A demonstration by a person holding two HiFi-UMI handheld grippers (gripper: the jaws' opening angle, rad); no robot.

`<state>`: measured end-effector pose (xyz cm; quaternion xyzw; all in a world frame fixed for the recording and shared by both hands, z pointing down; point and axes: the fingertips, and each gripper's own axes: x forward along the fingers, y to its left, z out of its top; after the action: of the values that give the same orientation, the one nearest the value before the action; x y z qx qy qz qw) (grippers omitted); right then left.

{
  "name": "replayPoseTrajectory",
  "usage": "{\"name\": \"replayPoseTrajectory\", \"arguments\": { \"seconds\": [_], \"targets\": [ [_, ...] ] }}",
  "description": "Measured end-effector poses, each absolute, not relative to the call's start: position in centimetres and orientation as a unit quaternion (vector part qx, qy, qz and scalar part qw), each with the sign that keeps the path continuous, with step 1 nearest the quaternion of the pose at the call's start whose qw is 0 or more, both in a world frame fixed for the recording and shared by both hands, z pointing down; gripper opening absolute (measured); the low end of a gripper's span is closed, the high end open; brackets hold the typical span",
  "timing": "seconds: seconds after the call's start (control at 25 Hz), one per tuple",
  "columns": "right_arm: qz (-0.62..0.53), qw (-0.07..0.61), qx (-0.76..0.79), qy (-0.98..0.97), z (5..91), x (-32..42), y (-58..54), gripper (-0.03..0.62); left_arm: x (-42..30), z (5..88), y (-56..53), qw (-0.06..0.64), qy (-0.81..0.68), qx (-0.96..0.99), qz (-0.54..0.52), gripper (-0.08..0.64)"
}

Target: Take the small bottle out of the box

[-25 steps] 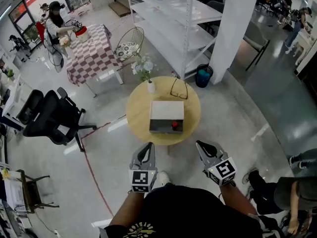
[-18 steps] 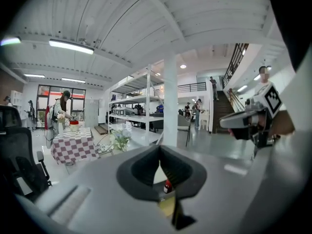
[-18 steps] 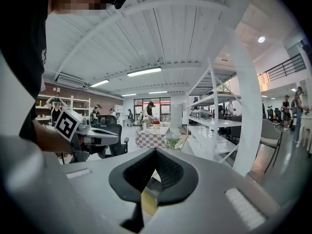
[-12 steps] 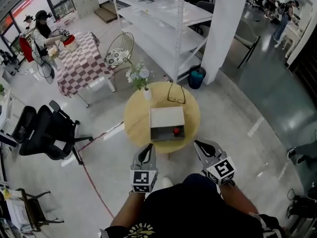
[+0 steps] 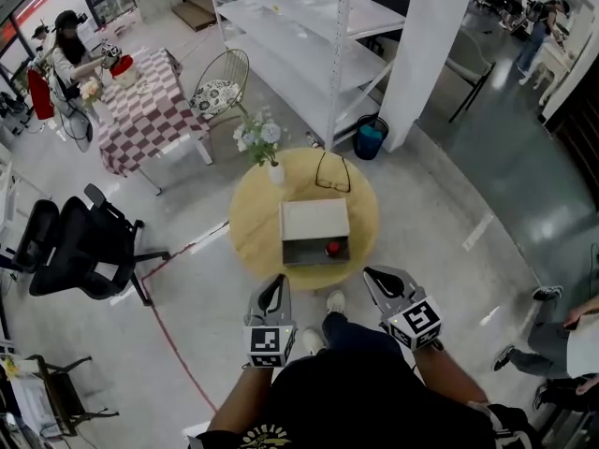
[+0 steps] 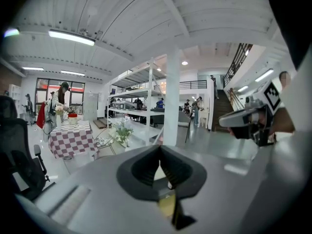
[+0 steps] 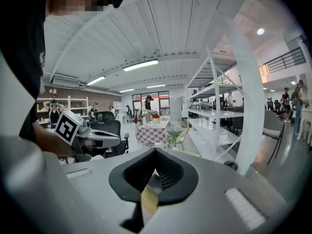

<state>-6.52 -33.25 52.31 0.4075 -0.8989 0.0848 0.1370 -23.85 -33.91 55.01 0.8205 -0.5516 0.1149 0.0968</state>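
The small bottle [image 5: 332,248] lies inside the box [image 5: 314,217], which stands at the middle of the round wooden table [image 5: 255,224]. The box has a pale, flat top and a dark open side that faces the table's near edge. The bottle shows in that opening at its right end, a little right of the table's centre. From the head view it reads as a small, round, bright red shape against the dark interior. It is too small to tell its body, its label or whether it stands or lies. A white vase of pale flowers [image 5: 277,169] stands at the table's far-left rim, and a pair of dark-framed glasses [image 5: 332,171] lies at its far rim, both apart from the box. The left gripper [image 5: 277,279] is held over the floor just off the table's near-left edge, and the right gripper [image 5: 372,274] just off its near-right edge. Both point toward the table and neither touches it. In each gripper view the ribbed black pads meet at their tips, so both pairs of jaws are clenched together with nothing between them. A black office chair [image 5: 80,251] stands well to the table's left, white shelving [image 5: 299,26] rises beyond its far side, and a blue bin [image 5: 368,141] sits past its far-right edge.
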Motion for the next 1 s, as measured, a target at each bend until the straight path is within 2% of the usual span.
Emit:
{"name": "replayPoseTrajectory", "arguments": {
  "seconds": [0.16,0.32,0.52,0.68,0.88,1.0],
  "targets": [
    [0.099,0.145,0.394,-0.902,54.1,-7.3,-34.7,0.008,-24.6,56.4,-34.3,0.127,-0.559,0.809,0.125,0.0],
    [0.113,0.16,0.376,-0.906,56.7,-7.9,-36.8,0.008,-25.5,60.7,-35.0,0.136,-0.554,0.799,0.19,0.0],
    [0.128,0.195,0.35,-0.907,61.0,-8.7,-39.1,0.009,-25.7,63.0,-37.3,0.143,-0.56,0.795,0.185,0.0],
    [0.14,0.232,0.334,-0.903,65.7,-9.4,-41.2,0.074,-25.7,65.5,-39.0,0.157,-0.559,0.789,0.199,0.0],
    [0.16,0.29,0.329,-0.884,72.8,-9.5,-43.3,0.214,-25.4,67.3,-40.1,0.177,-0.555,0.785,0.211,0.0],
    [0.147,0.317,0.32,-0.881,76.6,-9.8,-44.7,0.221,-25.3,68.4,-40.3,0.183,-0.553,0.782,0.22,0.0]
  ]
}}
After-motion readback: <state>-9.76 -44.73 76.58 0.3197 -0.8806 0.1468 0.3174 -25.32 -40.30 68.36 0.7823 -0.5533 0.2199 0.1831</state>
